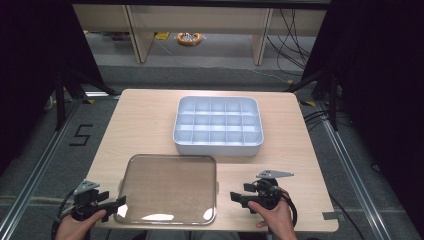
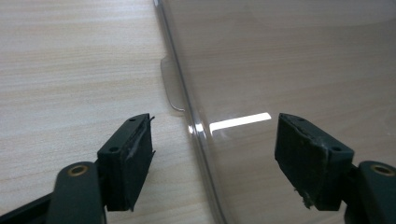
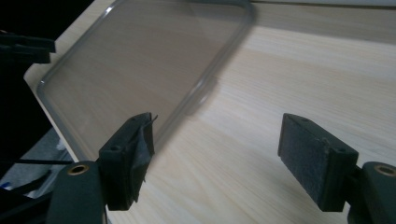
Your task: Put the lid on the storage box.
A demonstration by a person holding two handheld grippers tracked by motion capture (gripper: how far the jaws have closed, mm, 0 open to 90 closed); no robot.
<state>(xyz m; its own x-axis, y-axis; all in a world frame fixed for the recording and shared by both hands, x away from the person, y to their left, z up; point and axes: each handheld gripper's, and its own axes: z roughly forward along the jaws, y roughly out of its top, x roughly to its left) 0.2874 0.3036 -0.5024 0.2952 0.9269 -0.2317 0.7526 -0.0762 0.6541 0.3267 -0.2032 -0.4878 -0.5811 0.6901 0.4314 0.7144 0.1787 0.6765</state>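
Table: pale wooden table (image 1: 140, 125), with the clear plastic rectangular lid (image 1: 170, 189) lying flat at its near edge.
Tray: white plastic compartmented tray (image 1: 218, 146), uncovered, just beyond the lid.
Left gripper (image 1: 116, 204): jaws wide, straddling the lid's left rim by its small tab (image 2: 169, 84).
Right gripper (image 1: 234, 197): jaws wide, near the lid's right edge, not touching.
Risk: the thin, slick rim could slip from a shallow pinch, or one-sided lifting could flex the lid and push it off the edge.
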